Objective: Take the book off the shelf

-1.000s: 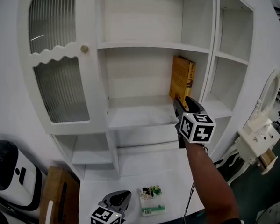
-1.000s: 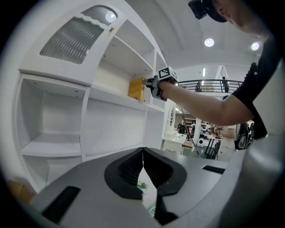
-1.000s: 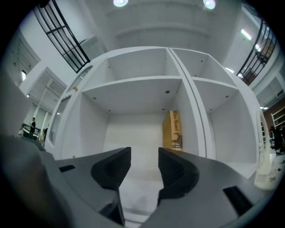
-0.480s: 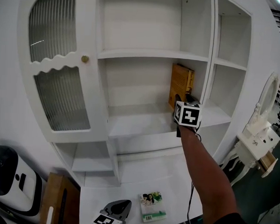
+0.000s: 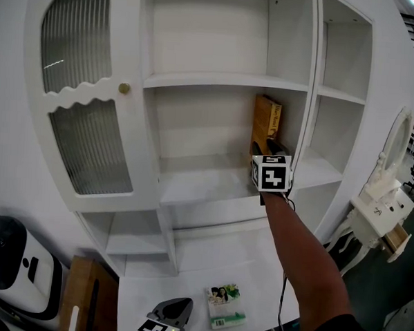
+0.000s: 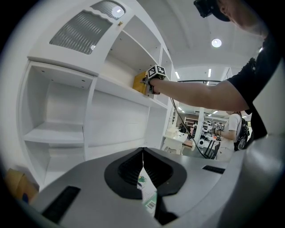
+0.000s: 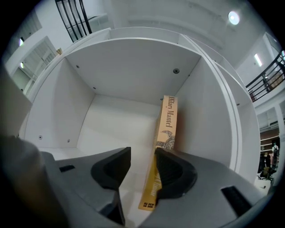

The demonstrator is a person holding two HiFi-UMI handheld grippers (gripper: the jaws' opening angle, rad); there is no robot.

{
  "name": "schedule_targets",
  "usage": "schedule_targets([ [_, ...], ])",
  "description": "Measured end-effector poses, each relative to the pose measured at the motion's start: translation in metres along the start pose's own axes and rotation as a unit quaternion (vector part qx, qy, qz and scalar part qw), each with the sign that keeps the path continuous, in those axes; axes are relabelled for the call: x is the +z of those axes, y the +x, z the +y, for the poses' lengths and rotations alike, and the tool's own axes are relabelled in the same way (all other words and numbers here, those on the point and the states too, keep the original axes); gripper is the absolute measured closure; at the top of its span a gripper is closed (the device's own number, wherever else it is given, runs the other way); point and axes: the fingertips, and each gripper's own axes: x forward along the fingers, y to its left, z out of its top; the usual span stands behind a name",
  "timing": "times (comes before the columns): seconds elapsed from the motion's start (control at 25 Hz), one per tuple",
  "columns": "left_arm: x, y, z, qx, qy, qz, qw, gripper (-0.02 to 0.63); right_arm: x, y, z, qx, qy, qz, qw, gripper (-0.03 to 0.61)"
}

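Head view: the right tongs (image 5: 270, 152) have pushed in from just outside the shelf (image 5: 199, 182) edge and now stand at the foot of the orange paperback book (image 5: 267, 121). The book stands upright in the middle compartment, against its right-hand wall (image 5: 304, 97). In the right gripper view the jaws are apart, with the lower spine in the gap, close against the right-hand jaw and clear of the other. So the reach looks finished and the grasp has not yet been made. That wall leaves little room for the jaw on that side, while the compartment lies bare and open to the left and front. The left tongs (image 5: 168, 317) sit low over the table (image 5: 257, 268), jaws together and holding nothing, beside a small printed packet (image 5: 223, 304).
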Motion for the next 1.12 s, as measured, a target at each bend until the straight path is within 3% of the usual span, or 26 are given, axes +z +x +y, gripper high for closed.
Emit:
schedule_targets([
  [0.32,-0.001,0.001,-0.003,-0.004,0.0,-0.001,1.0,0.603,0.005,0.002,0.015,0.04,0.019,0.003,0.999,0.391],
  [0.64,-0.004,-0.002,-0.002,-0.003,-0.004,0.002,1.0,0.603,0.006,-0.009,0.016,0.043,0.018,-0.007,0.999,0.391],
  [0.84,-0.004,-0.002,-0.003,-0.008,-0.002,0.0,1.0,0.603,0.015,-0.019,-0.001,-0.017,0.017,-0.03,0.999,0.391],
  [1.12,0.0,-0.006,0.002,-0.007,-0.002,-0.005,1.0,0.603,0.012,0.002,-0.019,-0.062,0.046,0.002,0.997,0.376],
])
